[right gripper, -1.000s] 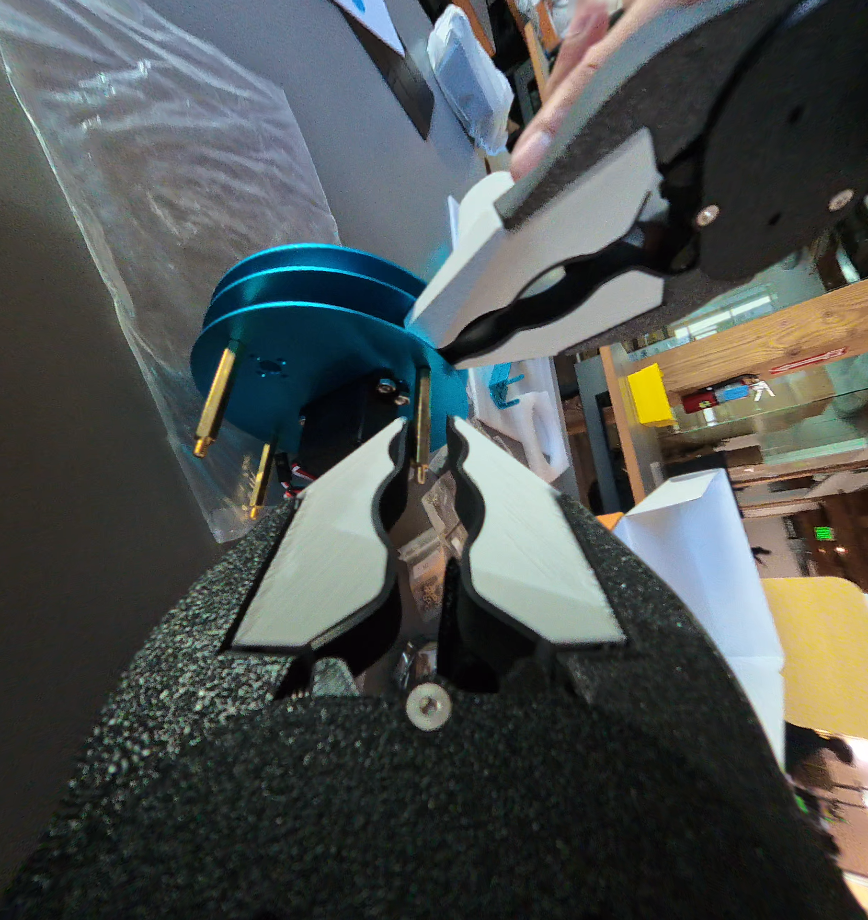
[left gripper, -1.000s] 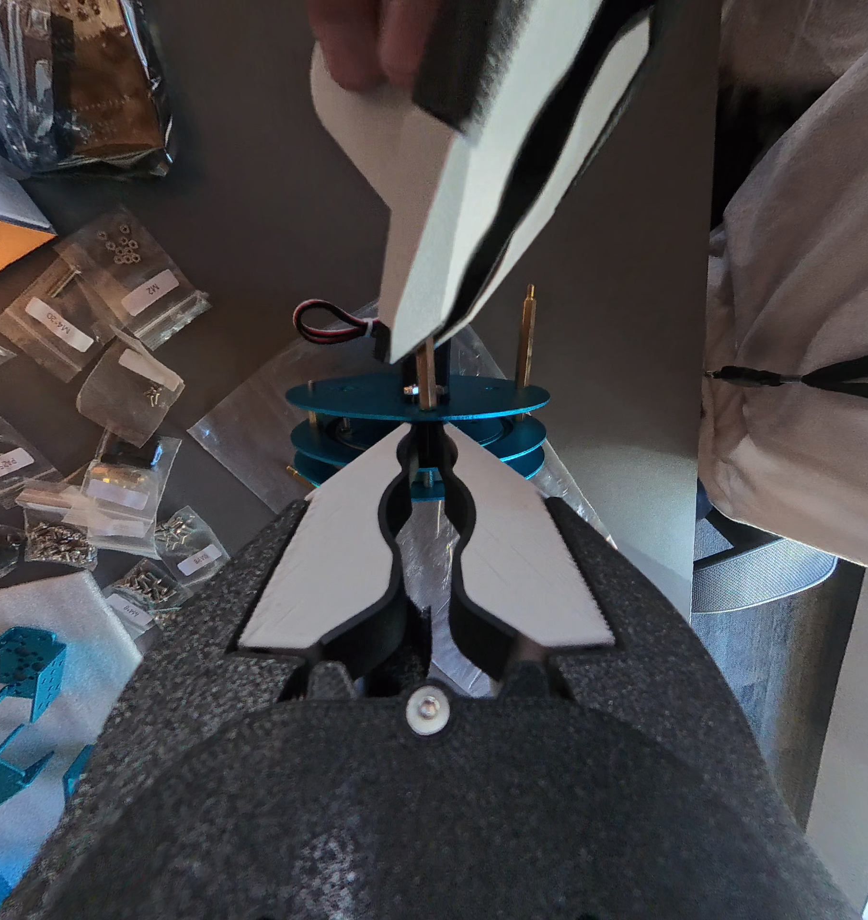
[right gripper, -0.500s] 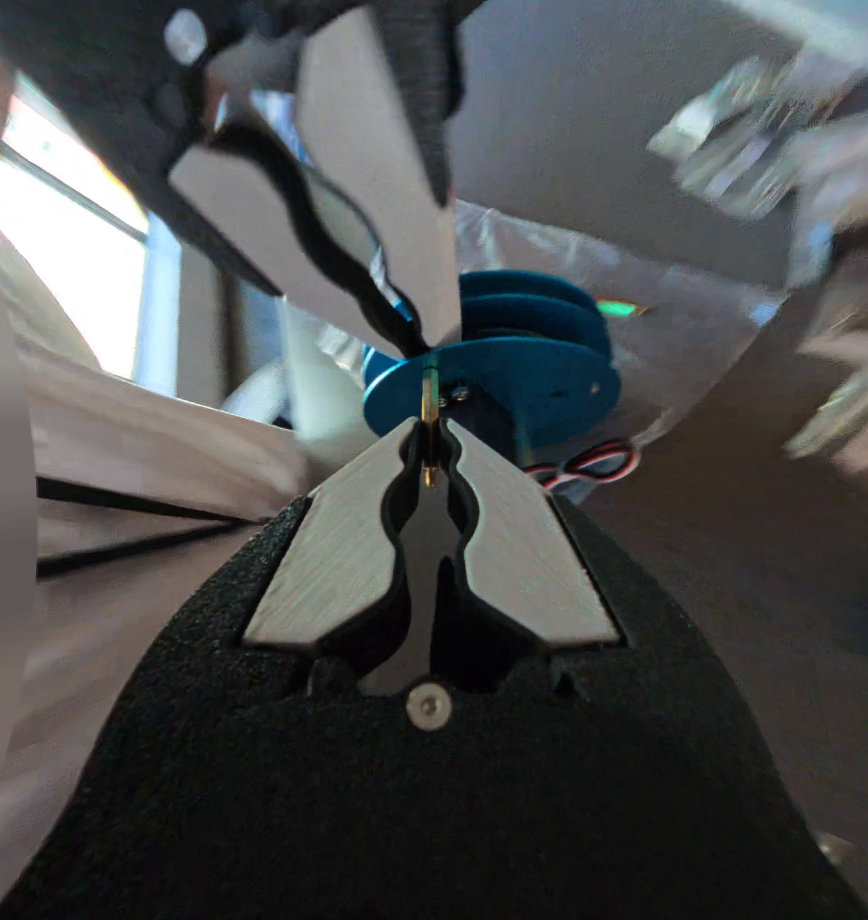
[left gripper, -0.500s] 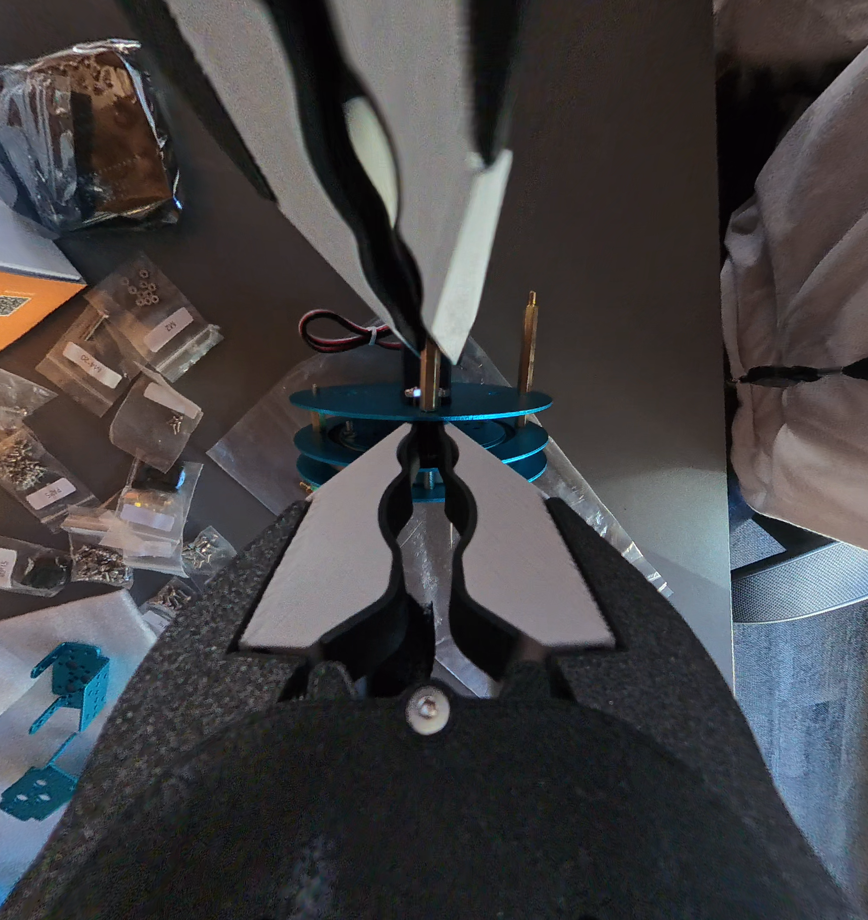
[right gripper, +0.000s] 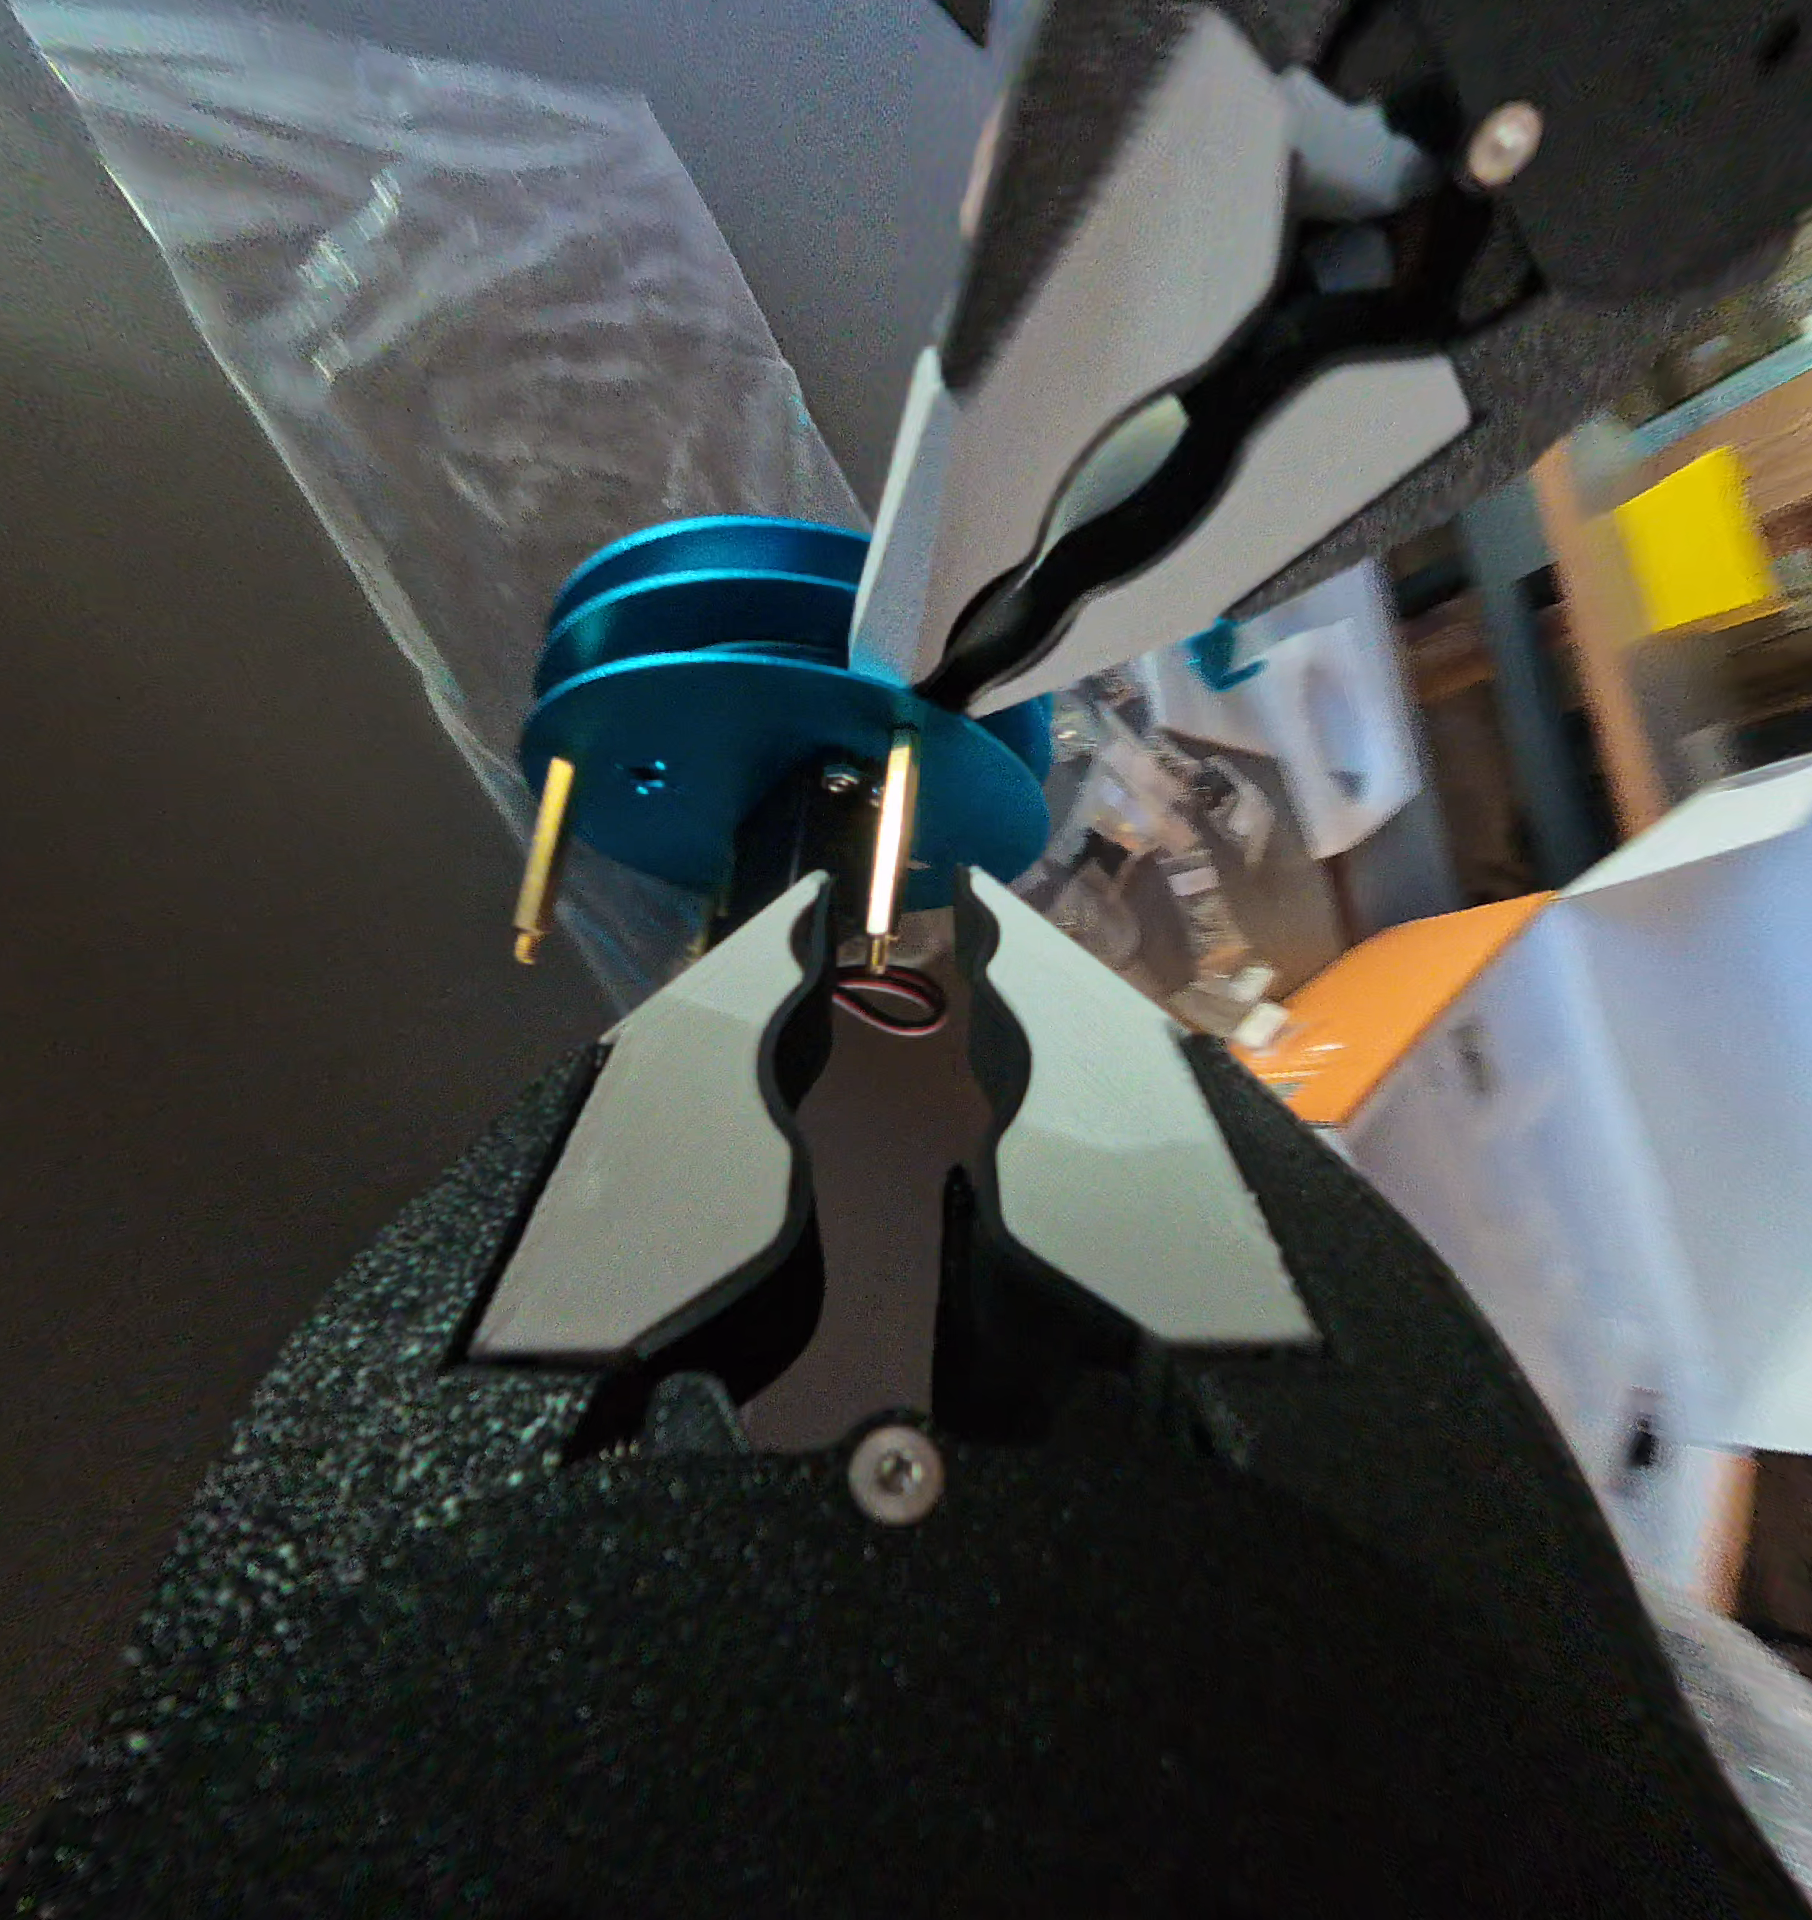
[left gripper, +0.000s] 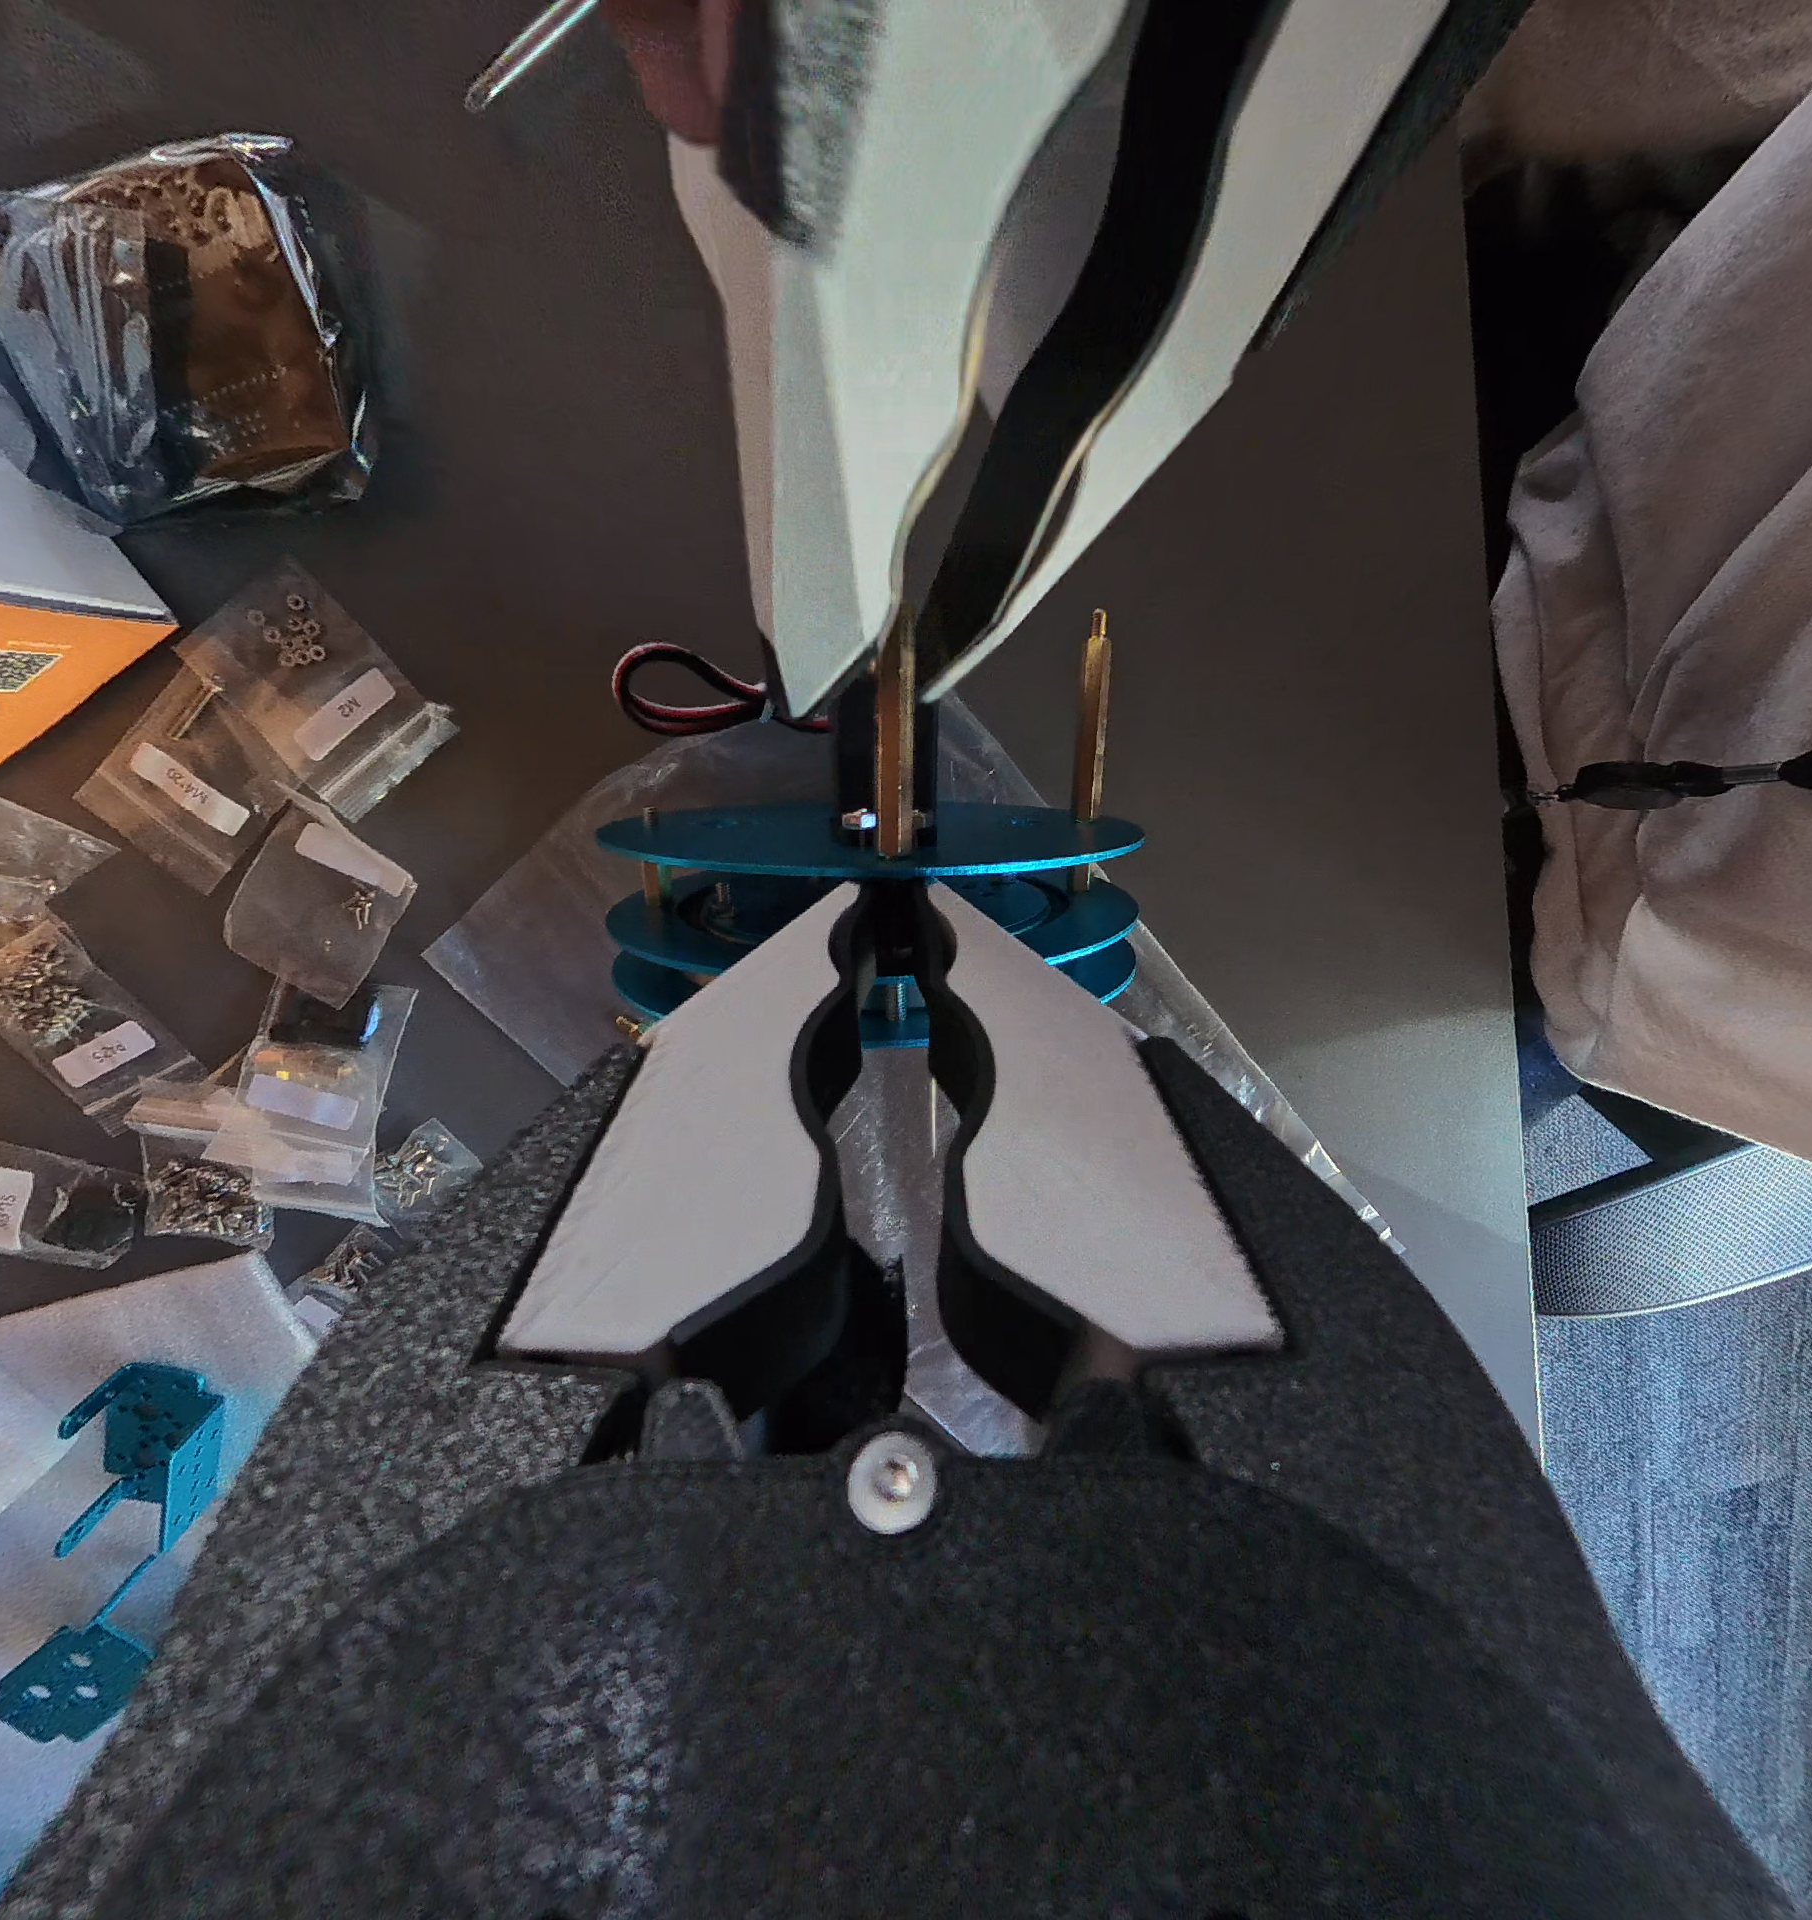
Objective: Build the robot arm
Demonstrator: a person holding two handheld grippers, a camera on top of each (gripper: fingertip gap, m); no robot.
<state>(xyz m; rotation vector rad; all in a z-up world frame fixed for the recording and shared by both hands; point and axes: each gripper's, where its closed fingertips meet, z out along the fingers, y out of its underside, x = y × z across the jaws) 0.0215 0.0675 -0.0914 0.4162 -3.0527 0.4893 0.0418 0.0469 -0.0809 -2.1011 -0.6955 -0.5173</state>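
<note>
On the dark worktop [left gripper: 569,416], on a clear plastic bag [left gripper: 528,935], stands a blue disc stack [left gripper: 777,836]: three round blue plates one above the other, flat faces level, so its axis runs straight up. Two brass standoffs rise upright from the top plate, their long axes vertical and their free ends pointing up. One is near the middle [left gripper: 894,748], the other towards the right rim [left gripper: 1092,717]. A red, black and white wire [left gripper: 684,691] loops out behind the stack.

The left hand-held gripper [left gripper: 891,899] reaches in level from the near side. Its jaws are pinched almost together at the rim of the top plate, though just what lies between the tips cannot be made out.

The right hand-held gripper [left gripper: 902,634] comes down from above, pointing along the middle standoff. In its own view the jaws [right gripper: 897,888] stand narrowly apart with that standoff [right gripper: 889,831] between them, close by one finger, with a gap left on the other side.

Left of the stack lie small bags of screws [left gripper: 258,779], an orange and white box [left gripper: 29,675] and a silvery wrapped packet [left gripper: 175,332]. Nearer, blue brackets [left gripper: 143,1444] rest on white foam. A person's pale clothing [left gripper: 1712,623] fills the right edge.
</note>
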